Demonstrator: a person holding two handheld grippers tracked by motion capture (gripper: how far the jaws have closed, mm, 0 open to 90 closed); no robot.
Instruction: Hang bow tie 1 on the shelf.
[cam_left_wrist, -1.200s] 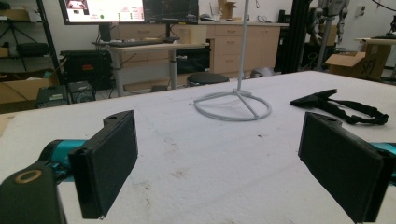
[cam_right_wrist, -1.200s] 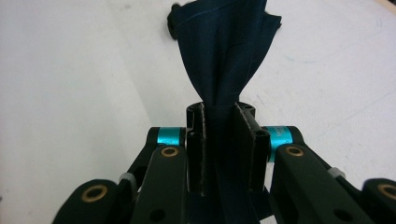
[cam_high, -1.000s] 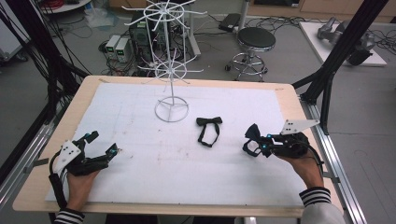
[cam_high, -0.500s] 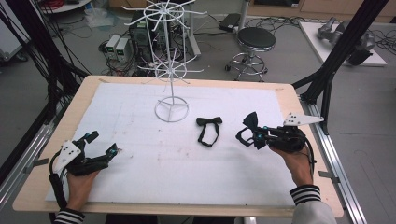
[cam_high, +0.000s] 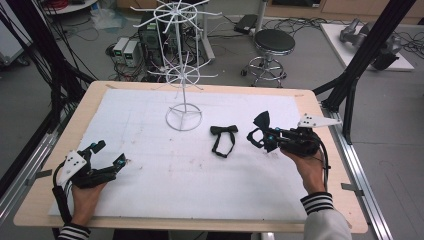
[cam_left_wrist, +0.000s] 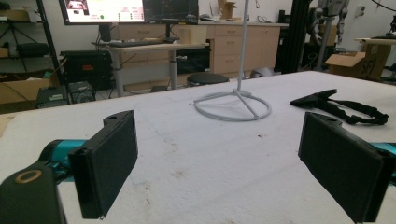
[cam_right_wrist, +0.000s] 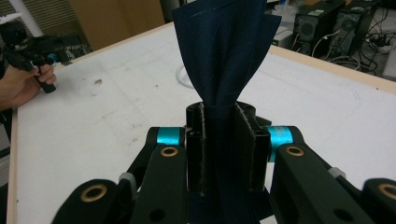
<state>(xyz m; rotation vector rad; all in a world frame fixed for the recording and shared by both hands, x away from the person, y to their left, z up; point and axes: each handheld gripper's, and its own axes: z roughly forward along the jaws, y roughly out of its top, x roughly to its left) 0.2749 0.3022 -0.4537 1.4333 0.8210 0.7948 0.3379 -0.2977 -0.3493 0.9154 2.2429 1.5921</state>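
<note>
Two bow ties are present: my right tongs (cam_high: 264, 135) pinch a dark blue bow tie (cam_right_wrist: 226, 51), its lower part hidden between the pressed pads and its strap hard to make out from above. A black bow tie (cam_high: 223, 131) lies flat on the table (cam_high: 150, 165), near the white wire stand (cam_high: 183, 119). My left tongs (cam_left_wrist: 219, 163) rest spread and empty. Left gripper view adds monitors, cabinets and a stool (cam_left_wrist: 206, 78) behind.
</note>
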